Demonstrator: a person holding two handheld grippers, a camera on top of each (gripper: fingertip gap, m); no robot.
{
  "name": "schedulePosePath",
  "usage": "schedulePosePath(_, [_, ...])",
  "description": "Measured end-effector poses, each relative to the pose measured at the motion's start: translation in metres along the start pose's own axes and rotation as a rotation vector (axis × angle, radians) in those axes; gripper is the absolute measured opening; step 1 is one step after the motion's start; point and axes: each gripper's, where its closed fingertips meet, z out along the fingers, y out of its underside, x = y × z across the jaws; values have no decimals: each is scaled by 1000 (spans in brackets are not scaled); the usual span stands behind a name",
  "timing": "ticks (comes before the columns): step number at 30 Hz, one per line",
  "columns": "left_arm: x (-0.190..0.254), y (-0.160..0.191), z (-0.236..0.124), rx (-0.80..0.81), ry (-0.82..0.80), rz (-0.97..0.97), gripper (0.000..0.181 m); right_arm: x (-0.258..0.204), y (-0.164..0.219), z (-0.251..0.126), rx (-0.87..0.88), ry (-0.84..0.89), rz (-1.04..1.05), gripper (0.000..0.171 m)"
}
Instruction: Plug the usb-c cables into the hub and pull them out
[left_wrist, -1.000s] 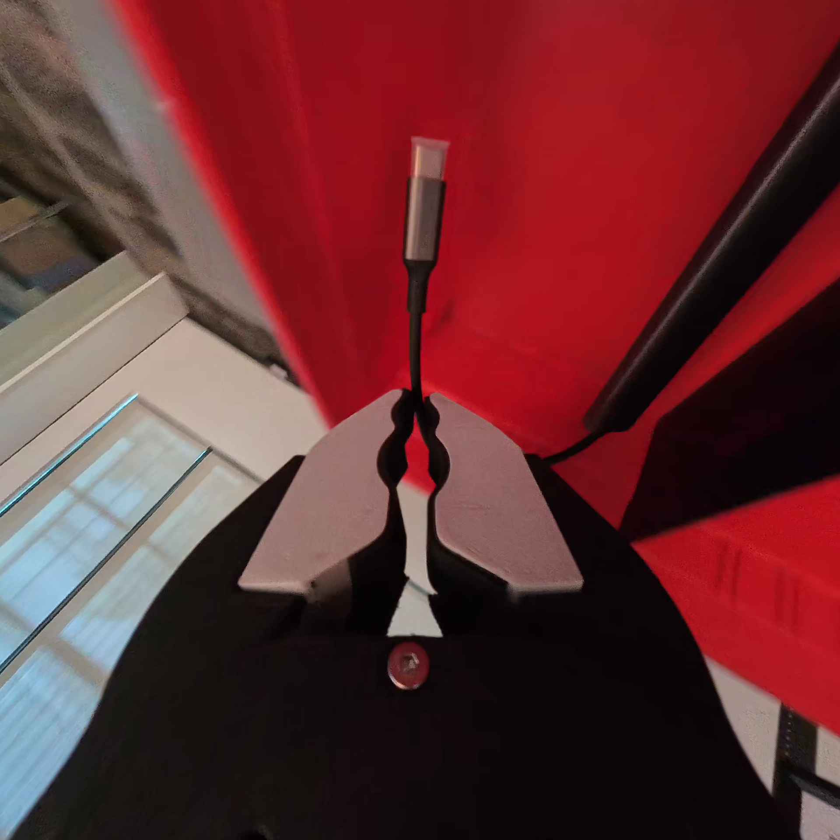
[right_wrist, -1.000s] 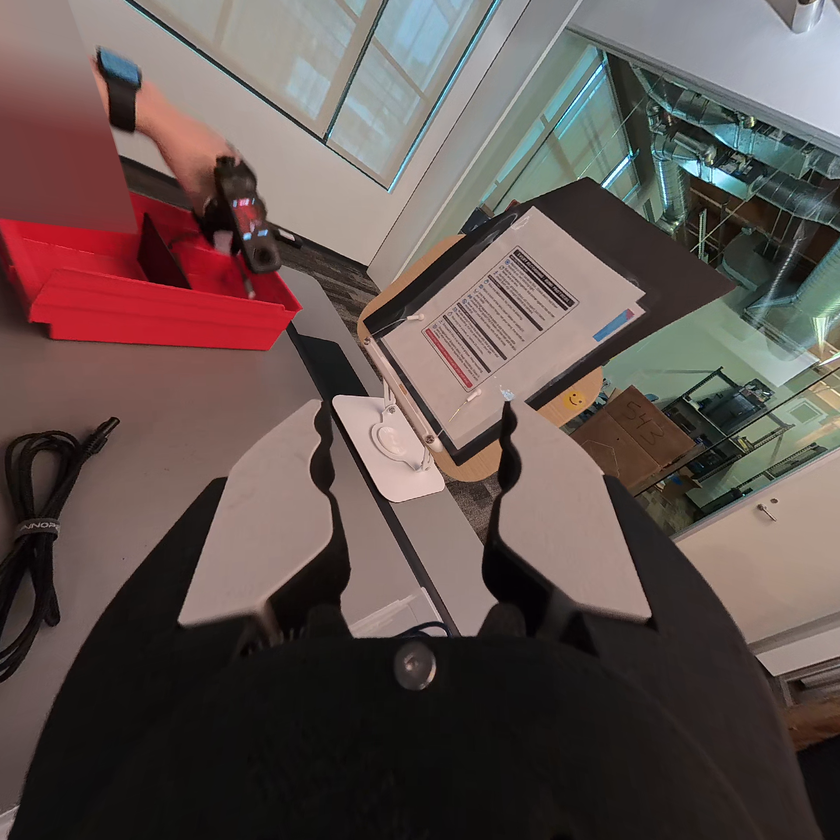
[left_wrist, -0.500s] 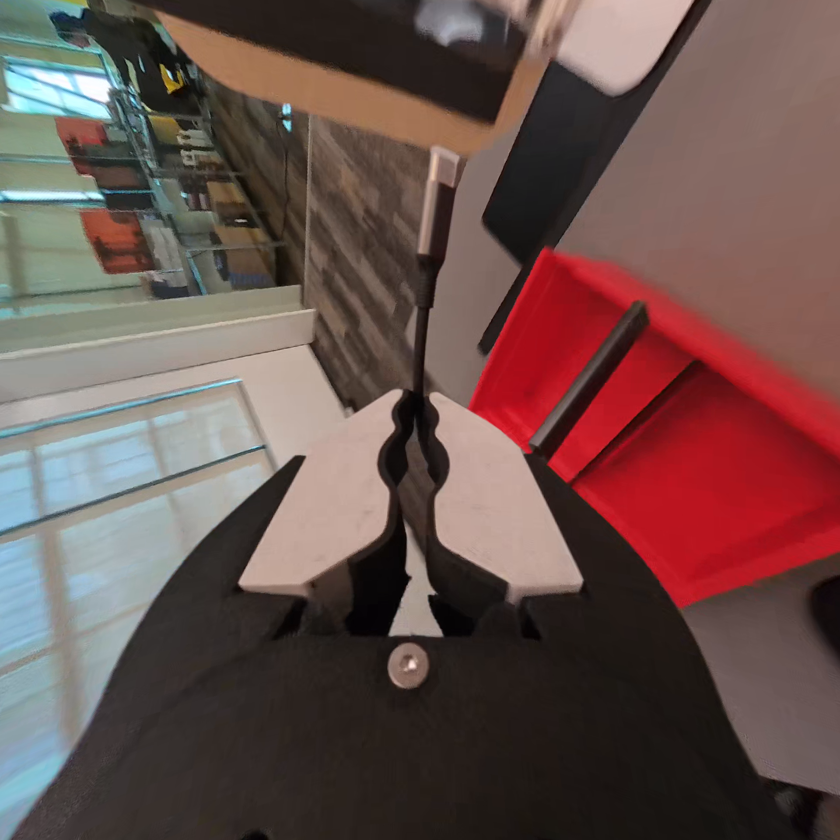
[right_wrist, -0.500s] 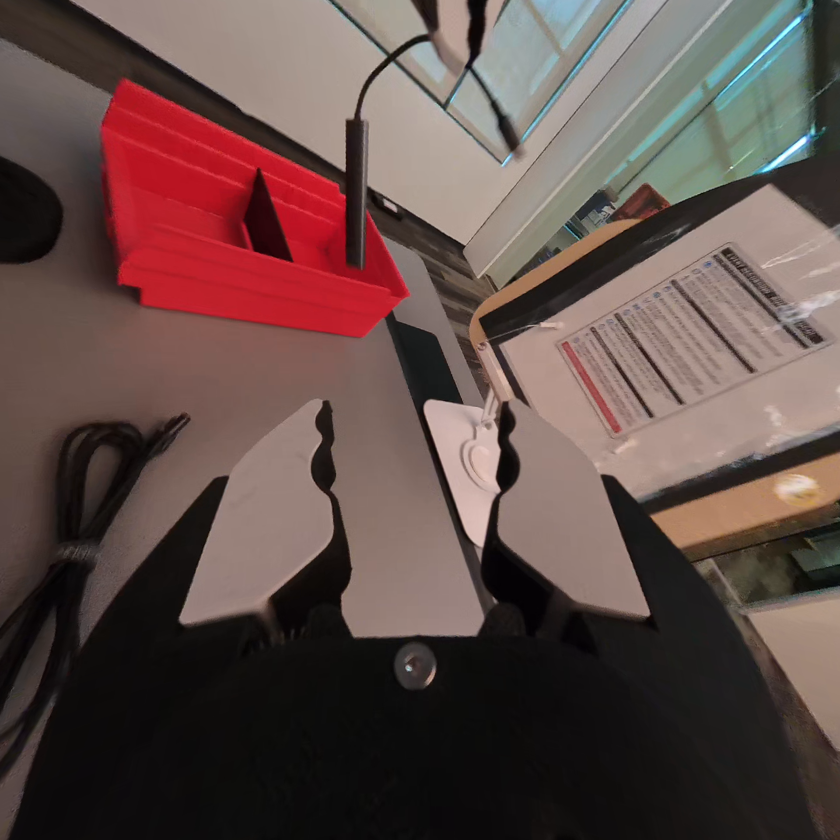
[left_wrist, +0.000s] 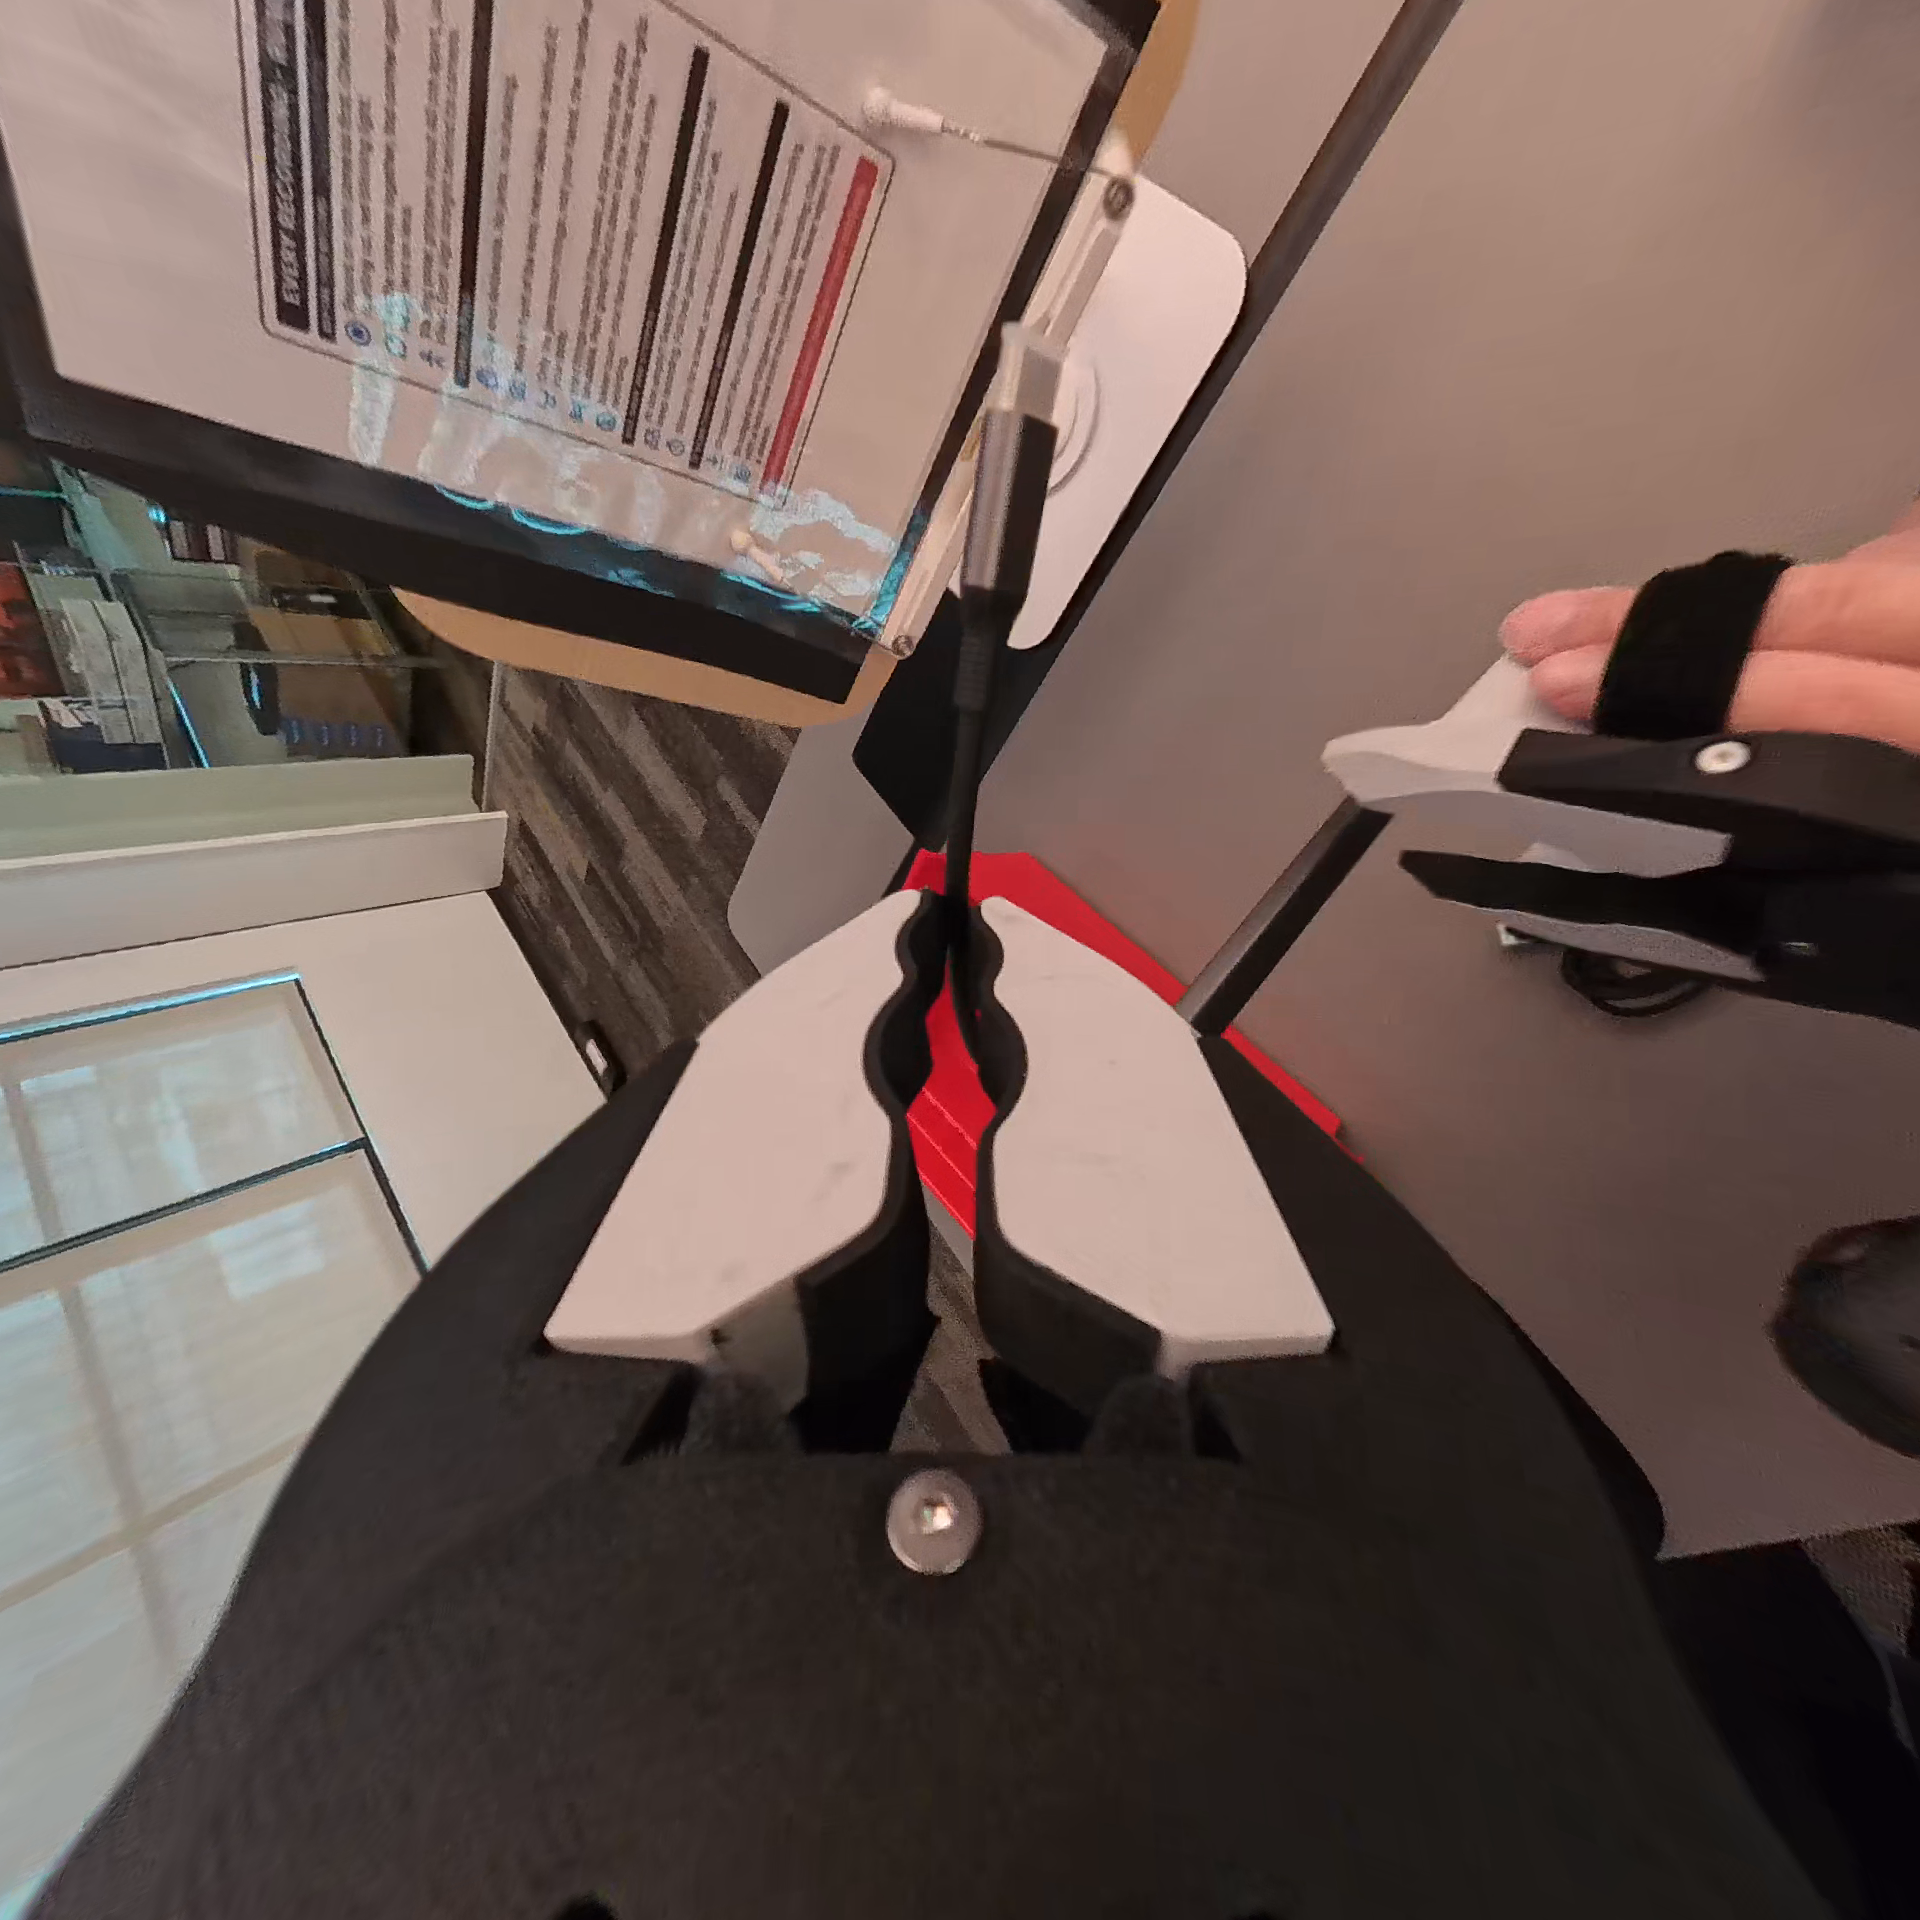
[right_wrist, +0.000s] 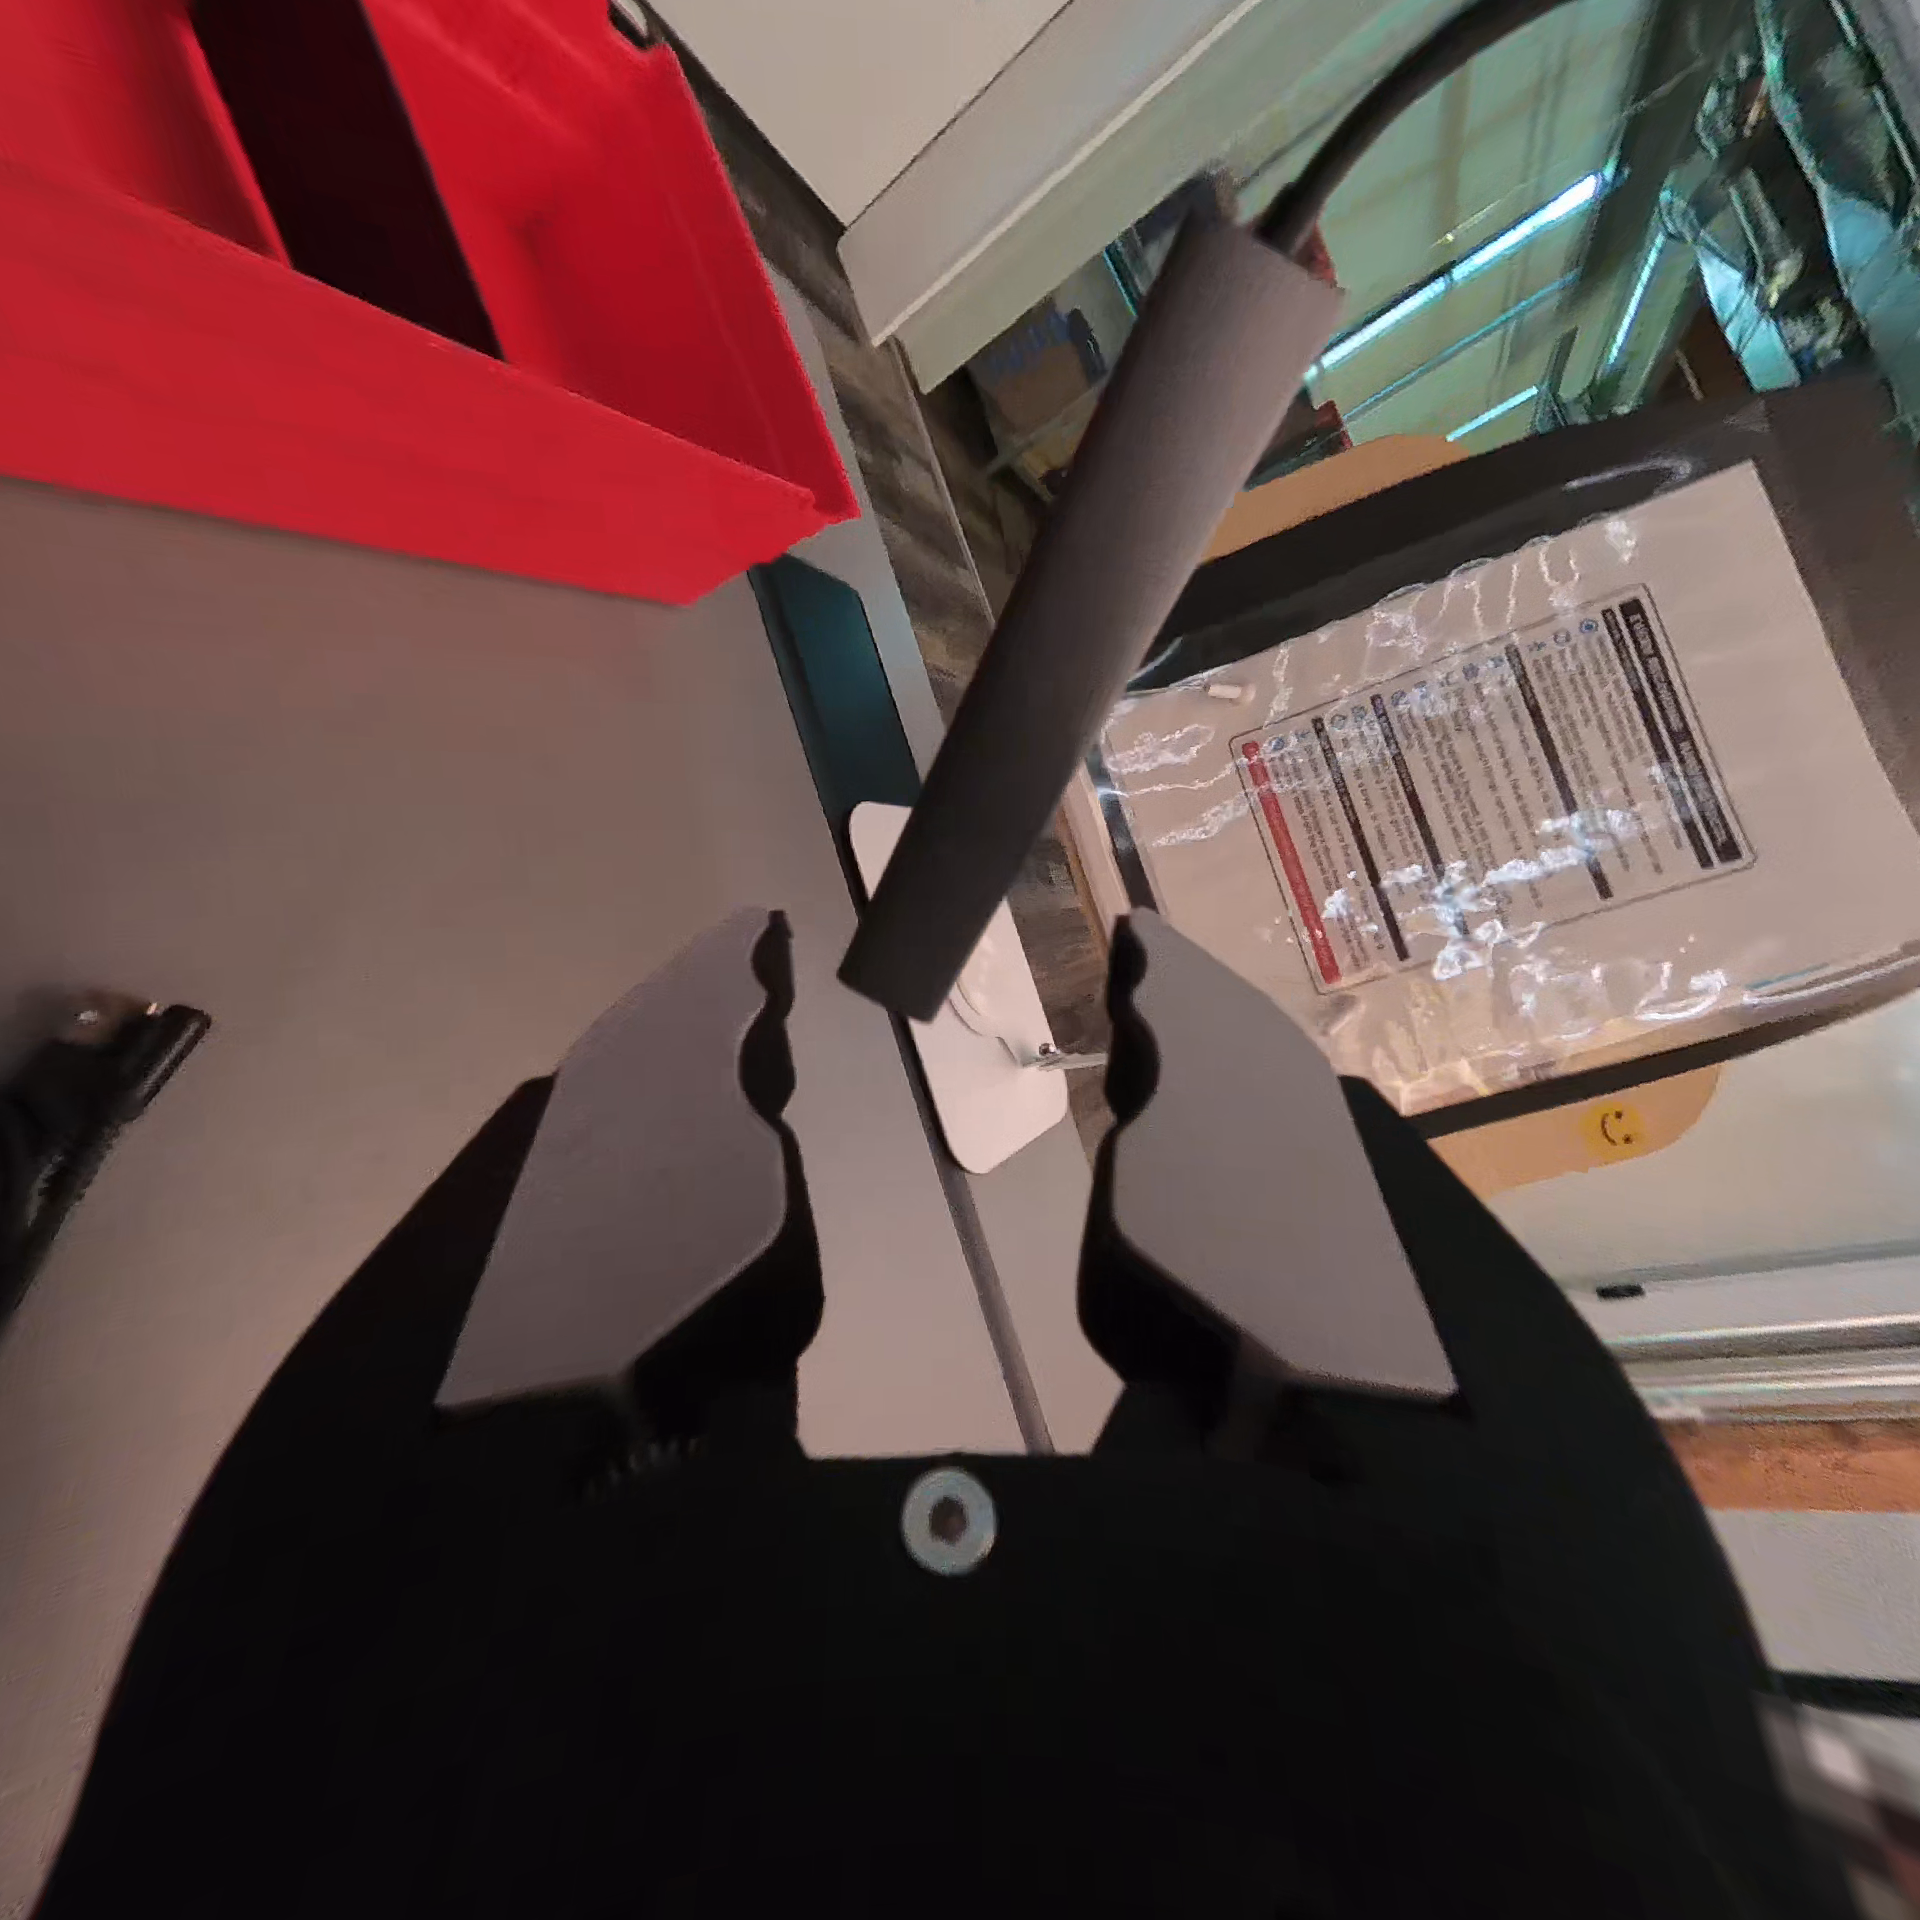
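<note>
Hub (right_wrist: 1081, 623) hanging just ahead of the parted right gripper (right_wrist: 945, 977) — red bin (right_wrist: 416, 343) left, bare table (right_wrist: 416, 790) between

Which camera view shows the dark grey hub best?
The right wrist view. The hub hangs there as a long dark bar, its lower end just ahead of the open right tool. The left wrist view shows only a thin dark bar behind the left tool, probably the hub, mostly hidden.
</note>
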Motion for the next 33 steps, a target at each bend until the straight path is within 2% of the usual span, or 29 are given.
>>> schedulePosePath(2, [4,-3,-4,4,7,2,3,2,5,2,-39,29,-12,31])
schedulePosePath(4, [6,-2,-4,9,41,-24,3,3,7,3,-39,23,35,28])
schedulePosePath(6, [4,4,3,2,82,-62,3,-5,8,5,-22,-64,161,26])
schedulePosePath(8, [-2,20,19,-50,117,-91,3,-26,3,6,27,-262,342,24])
schedulePosePath(10, [-4,41,44,-124,194,-167,3,-57,-5,0,47,-552,526,24])
schedulePosePath(13, [27,73,92,-234,476,-345,3,-103,-10,-26,7,-980,678,24])
schedulePosePath(15, [57,95,124,-301,629,-405,3,-127,2,-38,-92,-1125,656,24])
schedulePosePath(17, [82,112,155,-325,698,-403,3,-142,23,-38,-217,-1141,590,24])
schedulePosePath(20, [108,124,192,-295,685,-360,3,-154,48,-29,-360,-1092,520,23])
schedulePosePath(25, [124,126,220,-202,610,-261,4,-167,61,-24,-455,-1116,548,24])
schedulePosePath(26, [122,126,223,-189,589,-263,10,-168,61,-25,-456,-1135,567,23])
schedulePosePath(28, [118,129,226,-192,569,-294,46,-168,60,-26,-464,-1153,611,24])
schedulePosePath(29, [115,131,225,-188,570,-312,53,-167,60,-26,-472,-1159,637,24])
schedulePosePath(33, [93,140,219,-69,494,-396,51,-161,65,-22,-495,-1129,667,24])
